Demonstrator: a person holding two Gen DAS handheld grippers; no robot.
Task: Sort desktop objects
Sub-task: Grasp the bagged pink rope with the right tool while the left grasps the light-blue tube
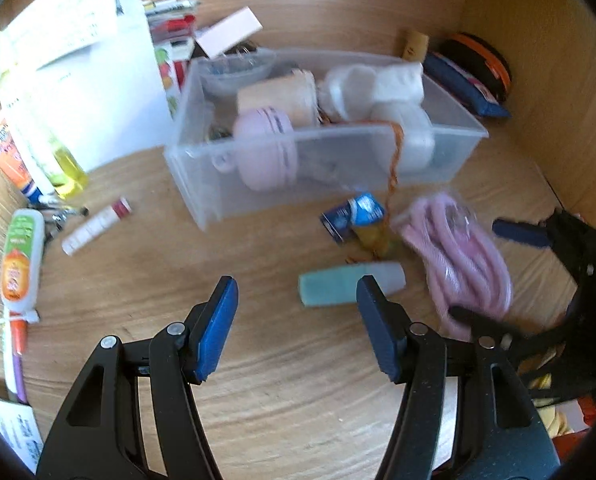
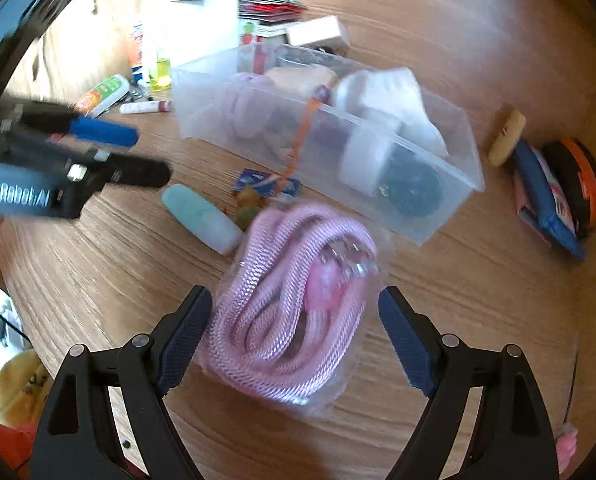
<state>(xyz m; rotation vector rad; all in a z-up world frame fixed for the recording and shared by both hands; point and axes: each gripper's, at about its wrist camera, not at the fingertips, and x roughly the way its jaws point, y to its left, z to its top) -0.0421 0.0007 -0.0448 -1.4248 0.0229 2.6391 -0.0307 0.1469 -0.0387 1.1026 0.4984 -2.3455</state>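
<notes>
1. Right wrist view: right gripper (image 2: 294, 332) spread wide, pads astride the bagged pink cord (image 2: 290, 312) but clear of it; the coil's long axis runs from beside the left pad away toward the upper right.
2. Left wrist view: left gripper (image 1: 298, 320) parted, nothing clamped; the teal highlighter (image 1: 349, 288) lies crosswise just beyond its right pad, pale cap pointing right.
3. Only the right view shows metal plugs inside the cord bag; only the left view shows the glue bottle (image 1: 20, 260) and lip balm (image 1: 96, 226) far left of the jaws.
4. Beyond both: clear bin (image 1: 321, 160), crammed, an orange string (image 1: 393, 168) hanging over its near wall onto small packets (image 1: 353, 216).
</notes>
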